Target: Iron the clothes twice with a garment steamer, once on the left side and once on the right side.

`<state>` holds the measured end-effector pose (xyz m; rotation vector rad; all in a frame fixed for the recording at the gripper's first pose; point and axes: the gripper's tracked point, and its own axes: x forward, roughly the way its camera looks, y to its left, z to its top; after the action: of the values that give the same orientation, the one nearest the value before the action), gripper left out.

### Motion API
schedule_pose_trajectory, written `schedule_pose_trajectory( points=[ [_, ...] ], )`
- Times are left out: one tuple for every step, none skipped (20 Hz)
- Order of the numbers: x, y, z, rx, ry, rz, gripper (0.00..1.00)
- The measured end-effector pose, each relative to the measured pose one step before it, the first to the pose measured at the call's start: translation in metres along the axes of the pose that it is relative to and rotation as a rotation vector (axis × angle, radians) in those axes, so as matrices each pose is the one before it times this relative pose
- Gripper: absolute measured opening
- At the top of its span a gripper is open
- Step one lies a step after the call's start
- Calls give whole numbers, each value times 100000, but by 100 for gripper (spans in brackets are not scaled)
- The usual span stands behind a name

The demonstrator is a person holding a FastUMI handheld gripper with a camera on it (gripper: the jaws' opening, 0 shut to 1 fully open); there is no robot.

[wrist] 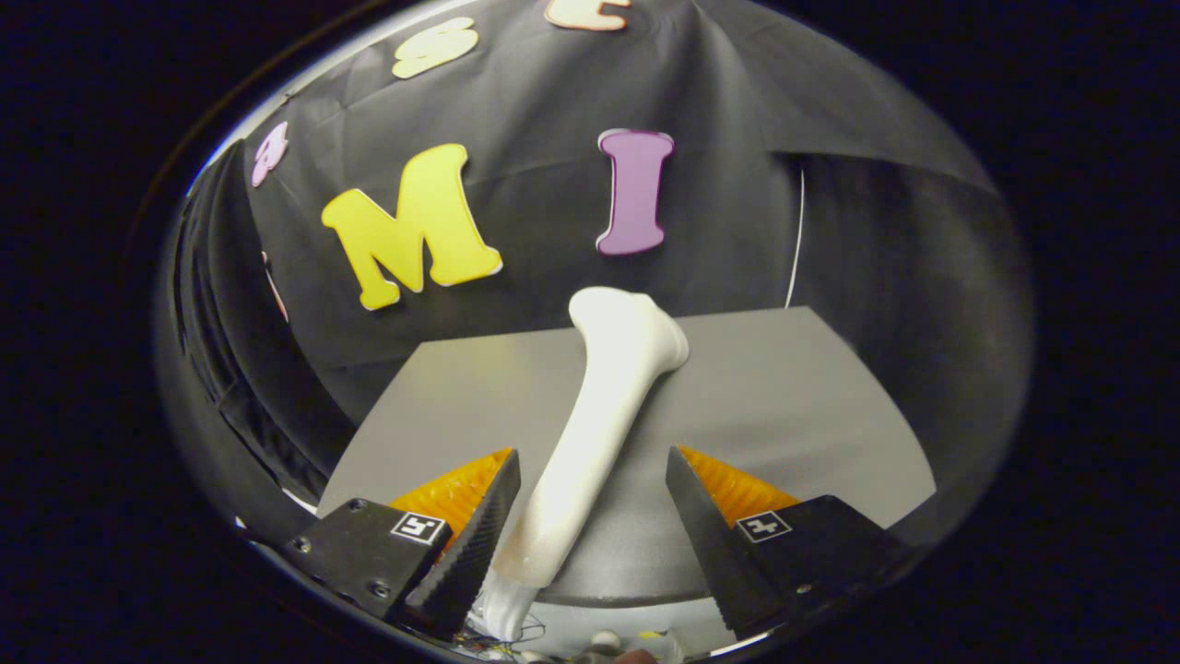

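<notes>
Gripper view: the gripper (593,516) stands with its two fingers spread wide apart. Between them rises the white garment steamer (599,424), a slim handle that leans from low beside the left finger (470,544) up and away to a broader rounded head (631,327) beyond the fingertips. The lower handle lies just beside, perhaps touching, the inner face of the left finger; contact cannot be told for certain. The right finger (710,535) stands well apart from the handle, so the steamer is not clamped between both. Behind the steamer lies a flat grey board (802,406), its far edge meeting the black cloth wall (535,120). A thin white cord (797,231) hangs down the wall near the board's far right corner. Small items below the fingers are too blurred to identify.
</notes>
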<state>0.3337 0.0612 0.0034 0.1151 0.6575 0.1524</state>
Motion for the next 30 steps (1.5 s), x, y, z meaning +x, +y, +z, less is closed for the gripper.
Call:
schedule_pose_trajectory(
  points=[
    [424, 26, -200, 1784, 2559, 2017, 98],
    [503, -5, 53, 1492, 1291, 1021, 98],
    [-148, -500, 103, 334, -838, -152, 98],
    [-43, -209, 153, 312, 683, -1162, 98],
    [8, 1, 76, 227, -236, -1700, 97],
    [511, 41, 154, 663, -437, -2218, 97],
    [428, 97, 212, 763, -970, -2170, 94],
    [228, 135, 99, 1324, -908, -2676, 93],
    [229, 221, -212, 1201, -233, -1147, 89],
    [-225, 480, -252, 2223, -17, -1255, 86],
    [96, 485, 48, 1442, -715, -632, 73],
    [-377, 233, -45, 1723, -807, -1494, 61],
    [155, 64, -30, 603, -816, -2249, 49],
    [-24, -53, 15, 1388, -1157, -1834, 46],
    [-273, 26, 260, 1780, -1549, -1871, 43],
    [-777, -172, 346, 1147, -2291, -1802, 40],
    [-950, 158, 403, 410, -3007, -771, 37],
    [-1109, 550, 234, 897, -2611, 689, 36],
    [-1086, 561, 3, 1304, -2287, 1851, 34],
    [-1307, 850, -228, 1268, -2000, 1673, 34],
    [-1135, 864, -165, 604, -2427, 1002, 34],
    [-1059, 608, -155, 238, -2841, 892, 34],
    [-1278, 774, -38, 467, -3087, 671, 34],
    [-1561, 827, 76, 380, -3181, 1191, 34],
    [-1770, 1010, 412, 839, -3418, 2053, 34],
    [-1712, 1058, 510, 634, -3658, 1856, 34],
    [-2023, 896, 531, 123, -3600, 785, 34],
    [-1698, 778, 362, -646, -3544, 203, 34],
    [-1598, 953, 555, -887, -3328, 289, 34],
    [-1476, 1216, 411, -1190, -2954, 787, 34]
  ],
)
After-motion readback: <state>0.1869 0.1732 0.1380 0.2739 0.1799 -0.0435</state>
